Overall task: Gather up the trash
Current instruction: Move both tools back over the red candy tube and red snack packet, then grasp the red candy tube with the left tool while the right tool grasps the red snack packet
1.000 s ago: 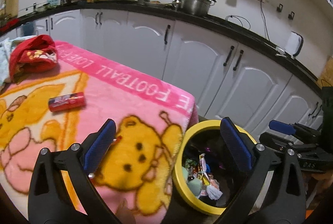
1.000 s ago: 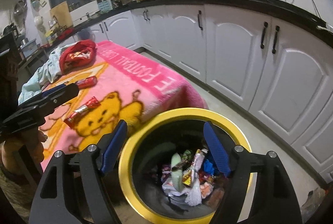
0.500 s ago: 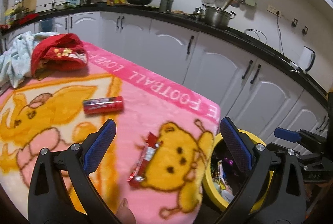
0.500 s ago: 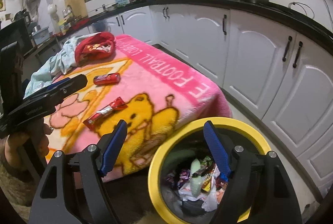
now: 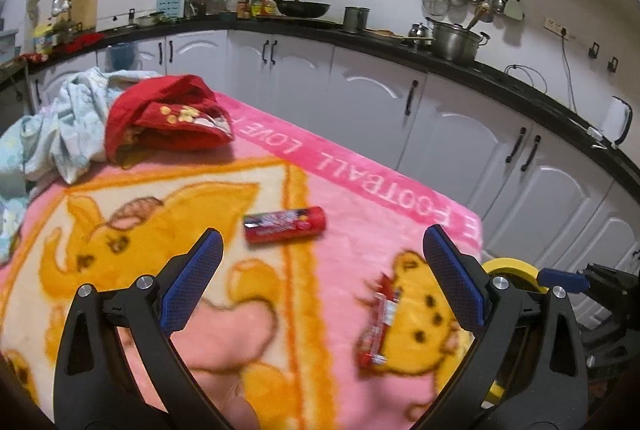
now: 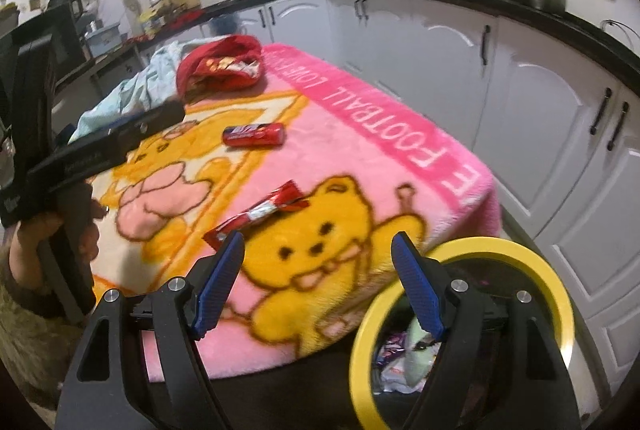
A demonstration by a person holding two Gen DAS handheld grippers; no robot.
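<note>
A: Left gripper — jaws spread wide, nothing between them, hovering over the pink blanket. Right gripper is also spread and empty, sitting at the table's near edge, just above the yellow-rimmed bin.

B: Progress?

A: Partway. The bin already holds a heap of wrappers. Two pieces are left on the blanket: the red tube pack near the middle, and the crinkled red wrapper closer to the bin-side edge, lying on the bear print. The red cloth and pale blue cloth at the far end look like laundry, not trash — a judgement only.

B: Versus a second ago?

A: Both cameras have swung off the bin and toward the table. The left view then looked into the bin; now only a sliver of rim shows, and the tube sits between its fingers. Both pieces lie where they were. Jaws are unchanged, open throughout.
</note>
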